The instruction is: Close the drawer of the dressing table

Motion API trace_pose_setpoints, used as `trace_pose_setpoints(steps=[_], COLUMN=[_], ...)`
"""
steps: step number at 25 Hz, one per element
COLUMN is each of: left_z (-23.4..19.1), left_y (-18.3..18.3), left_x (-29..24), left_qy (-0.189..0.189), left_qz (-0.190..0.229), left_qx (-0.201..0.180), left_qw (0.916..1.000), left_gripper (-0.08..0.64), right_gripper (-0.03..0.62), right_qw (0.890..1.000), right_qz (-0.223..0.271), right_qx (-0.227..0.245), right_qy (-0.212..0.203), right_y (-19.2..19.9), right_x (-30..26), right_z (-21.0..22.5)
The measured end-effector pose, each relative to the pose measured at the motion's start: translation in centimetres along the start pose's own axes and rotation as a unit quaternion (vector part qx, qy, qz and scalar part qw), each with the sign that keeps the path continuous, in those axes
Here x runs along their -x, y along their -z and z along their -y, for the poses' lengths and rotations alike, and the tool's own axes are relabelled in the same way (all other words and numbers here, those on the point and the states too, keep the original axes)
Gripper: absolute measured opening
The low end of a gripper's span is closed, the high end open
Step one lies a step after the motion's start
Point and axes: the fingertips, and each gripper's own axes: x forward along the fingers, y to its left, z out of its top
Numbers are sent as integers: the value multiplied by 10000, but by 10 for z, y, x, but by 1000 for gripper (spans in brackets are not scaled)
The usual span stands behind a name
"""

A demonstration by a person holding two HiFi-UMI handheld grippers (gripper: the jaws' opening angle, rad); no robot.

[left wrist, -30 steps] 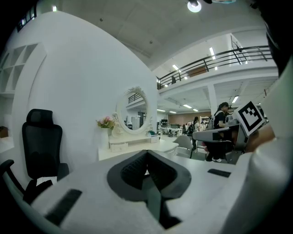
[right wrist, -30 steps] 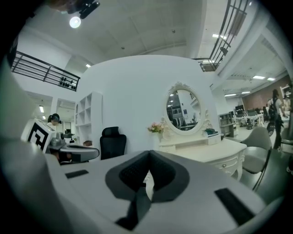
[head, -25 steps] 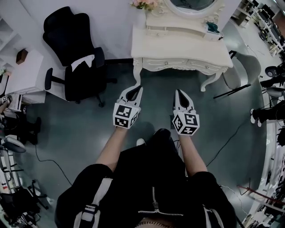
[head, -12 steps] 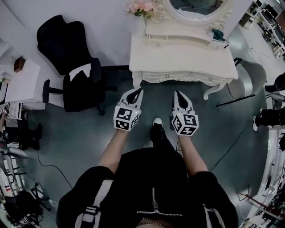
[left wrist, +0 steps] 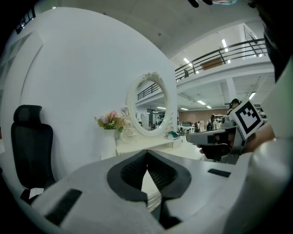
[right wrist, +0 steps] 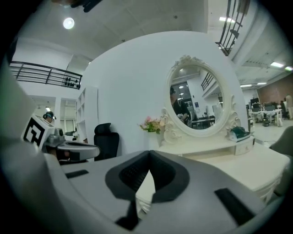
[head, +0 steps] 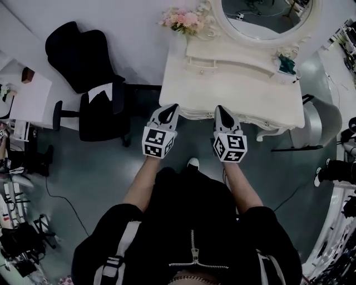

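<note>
Left gripper (head: 171, 108) and right gripper (head: 220, 109) sit side by side at frame centre, tips at the front edge of the dressing table (head: 233, 72). We can't tell if they touch it. Both have their jaws pressed together with nothing between them. The drawer lies under the tabletop overhang, upper middle, and we can't make out its front from above. The mirror (head: 267, 16) is cut off at the top edge. Flowers (head: 183, 19) upper centre, black chair (head: 89, 72) upper left.
</note>
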Motion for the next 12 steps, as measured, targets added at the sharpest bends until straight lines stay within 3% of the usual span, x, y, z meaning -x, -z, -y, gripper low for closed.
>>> trace_pose_setpoints(steps=[12], left_z=[-46], left_y=[-22], left_x=[-76], left_qy=[-104], left_qz=[36], left_qx=[-51], left_qw=[9999], left_gripper=[0], right_gripper=[3], right_qw=[9983], right_qz=[-333], right_qx=[92], right_qy=[-469], right_y=[-14], right_x=[-85], right_z=[24])
